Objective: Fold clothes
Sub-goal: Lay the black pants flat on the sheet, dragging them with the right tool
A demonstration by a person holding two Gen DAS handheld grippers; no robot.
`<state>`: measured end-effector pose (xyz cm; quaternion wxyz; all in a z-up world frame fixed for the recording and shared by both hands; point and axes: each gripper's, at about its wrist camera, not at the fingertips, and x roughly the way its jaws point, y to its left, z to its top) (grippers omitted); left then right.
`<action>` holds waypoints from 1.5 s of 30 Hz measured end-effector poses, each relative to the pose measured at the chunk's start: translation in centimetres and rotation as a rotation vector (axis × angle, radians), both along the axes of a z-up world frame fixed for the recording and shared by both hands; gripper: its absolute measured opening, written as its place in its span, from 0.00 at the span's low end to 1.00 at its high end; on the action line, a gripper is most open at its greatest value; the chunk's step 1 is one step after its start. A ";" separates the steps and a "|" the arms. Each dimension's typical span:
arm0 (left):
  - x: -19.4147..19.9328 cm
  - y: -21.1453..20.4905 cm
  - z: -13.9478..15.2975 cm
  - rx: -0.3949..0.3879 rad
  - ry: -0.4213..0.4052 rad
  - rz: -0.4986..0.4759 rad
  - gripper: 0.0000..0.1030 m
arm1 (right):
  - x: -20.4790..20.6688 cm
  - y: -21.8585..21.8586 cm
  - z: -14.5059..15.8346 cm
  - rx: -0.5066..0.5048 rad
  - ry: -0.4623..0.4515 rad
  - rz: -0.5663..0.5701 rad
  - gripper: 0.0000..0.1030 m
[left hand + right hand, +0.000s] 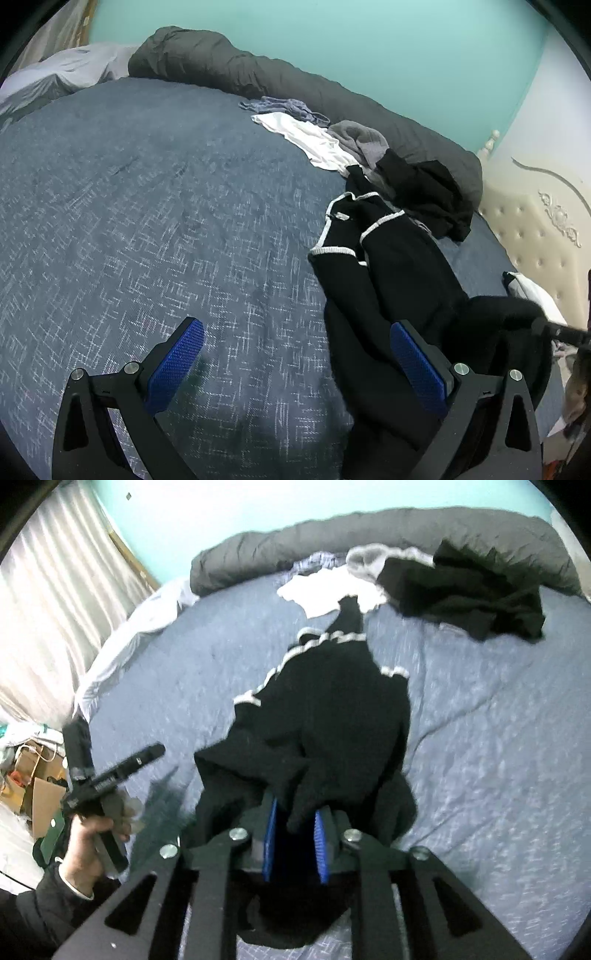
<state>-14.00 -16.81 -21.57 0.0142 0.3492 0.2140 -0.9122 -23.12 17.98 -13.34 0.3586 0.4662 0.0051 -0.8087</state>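
Black fabric with white trim, a garment (332, 716), lies bunched on the blue bedspread (498, 738), and we see a fold of it between the narrowly parted blue pads of our right gripper (295, 830). Our left gripper (295, 354) hangs wide open and empty over the bedspread (the garment's edge just beside one finger).

A blue bedspread with a pale crosshatch weave (147, 221) covers the bed. Along its far edge lies a long rolled dark grey duvet (229, 70) against a plain turquoise wall (369, 48). At the right stands a cream tufted headboard with carved ornament (535, 236). At the left hang pale pleated curtains (62, 609), with brown cardboard boxes (37, 794) on the floor below
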 end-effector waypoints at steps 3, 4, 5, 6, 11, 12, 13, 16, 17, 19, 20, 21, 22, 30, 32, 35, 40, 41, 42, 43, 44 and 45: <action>0.0 0.0 -0.3 -0.010 -0.002 0.000 1.00 | -0.2 -0.4 0.8 0.036 0.029 -0.009 0.18; 0.0 0.0 -0.4 -0.011 -0.004 -0.001 1.00 | -0.2 -0.6 0.9 0.061 0.053 -0.026 0.18; 0.0 0.0 -0.5 -0.011 -0.007 -0.002 1.00 | -0.3 -0.7 0.9 0.087 0.073 -0.046 0.18; 0.0 -0.1 -0.6 -0.007 -0.008 -0.002 1.00 | -0.5 -0.7 0.8 0.111 0.077 -0.068 0.18; 0.3 -0.4 -0.3 -0.001 0.008 0.002 1.00 | -3.4 0.8 -1.3 0.146 -0.048 -0.176 0.18; 0.3 -0.4 -0.3 0.001 0.007 0.003 1.00 | -4.1 1.3 -1.9 0.146 -0.086 -0.201 0.18; 0.3 -0.5 -0.3 0.006 0.007 0.001 1.00 | -4.5 2.0 -2.3 0.114 -0.133 -0.227 0.18; 0.1 -0.5 -0.3 0.012 0.007 0.000 1.00 | -4.3 4.2 -2.1 0.033 -0.193 -0.282 0.18; 0.1 -0.5 -0.3 0.013 0.009 -0.002 1.00 | -4.0 4.6 -1.6 0.043 -0.176 -0.287 0.18; 0.2 -0.5 -0.1 0.011 0.014 -0.002 1.00 | -3.1 5.3 -0.4 0.069 -0.137 -0.294 0.19; 0.2 -0.5 -0.1 0.009 0.015 -0.002 1.00 | -2.8 5.6 0.1 0.074 -0.125 -0.296 0.22; 0.2 -0.4 0.0 0.008 0.016 -0.002 1.00 | -2.3 5.6 0.5 0.073 -0.118 -0.286 0.26; 0.3 -0.4 0.0 0.006 0.017 -0.002 1.00 | -1.7 5.6 1.0 0.070 -0.112 -0.273 0.34; 1.2 -0.6 0.2 -0.005 0.022 -0.001 1.00 | 0.8 4.9 1.3 0.166 -0.085 -0.240 0.58; 1.3 -0.9 0.0 -0.005 0.017 0.006 1.00 | 1.4 5.3 1.0 0.213 -0.084 -0.238 0.58; 1.3 -1.4 -0.2 0.004 0.011 0.015 1.00 | 2.1 6.5 1.0 0.248 -0.072 -0.267 0.58; 1.4 -1.7 -0.1 0.003 0.016 0.022 1.00 | 4.6 4.2 0.7 0.250 -0.044 -0.153 0.58; 1.4 -1.8 -0.1 0.003 0.014 0.022 1.00 | 5.0 3.5 0.5 0.260 -0.038 -0.128 0.58; 1.4 -1.8 -0.2 0.002 0.014 0.022 1.00 | 5.4 2.8 0.2 0.256 -0.039 -0.098 0.58; 1.5 -1.8 -0.2 0.001 0.014 0.022 1.00 | 5.7 2.1 -0.2 0.247 -0.042 -0.067 0.58; 1.5 -1.8 -0.2 -0.001 0.013 0.024 1.00 | 5.9 1.4 -0.8 0.248 -0.048 -0.041 0.58; 1.5 -1.8 -0.2 -0.003 0.013 0.025 1.00 | 6.1 0.6 -1.4 0.253 -0.056 -0.017 0.58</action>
